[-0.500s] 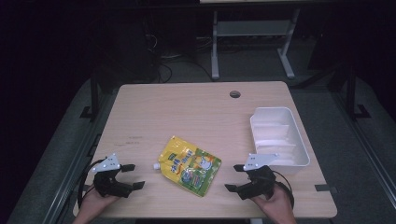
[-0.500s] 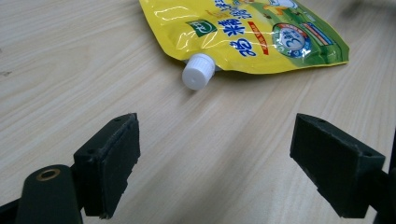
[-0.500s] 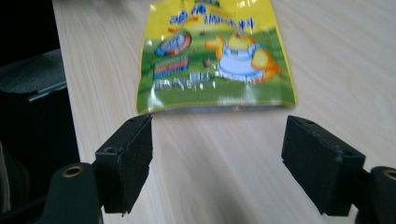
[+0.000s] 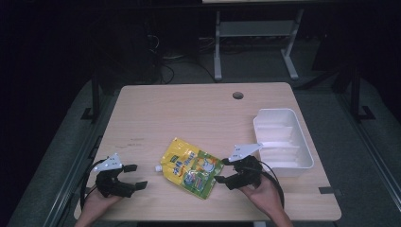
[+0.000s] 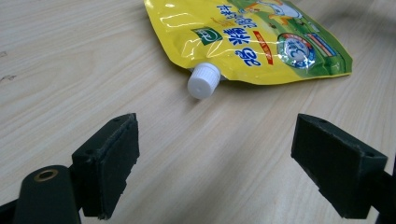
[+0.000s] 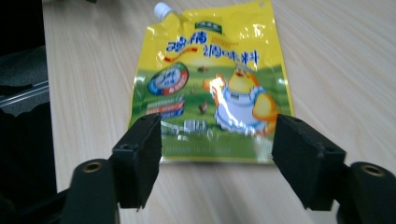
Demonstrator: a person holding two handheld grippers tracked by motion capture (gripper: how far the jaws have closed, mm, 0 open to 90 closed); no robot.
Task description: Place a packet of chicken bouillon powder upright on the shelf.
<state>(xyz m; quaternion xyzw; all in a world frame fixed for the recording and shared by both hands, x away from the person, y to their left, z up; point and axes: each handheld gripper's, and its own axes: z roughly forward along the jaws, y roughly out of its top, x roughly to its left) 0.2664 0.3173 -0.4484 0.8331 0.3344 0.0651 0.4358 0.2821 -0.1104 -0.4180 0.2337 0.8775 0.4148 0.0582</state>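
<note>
Surface (image 4: 189, 109) — white tray (image 4: 283, 142) at right, nothing in it. Yellow pouch (image 4: 191, 168) flat near front edge, untouched. Right gripper (image 4: 226, 171), jaws wide, at pouch's base; left gripper (image 4: 135, 176) likewise spread, short of cap (image 5: 203, 80) — grasp not yet made.

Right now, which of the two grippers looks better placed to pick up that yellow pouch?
Probably the right gripper: its open jaws sit at the yellow pouch's bottom edge. The left gripper, also open, is farther off, facing the white cap.
</note>
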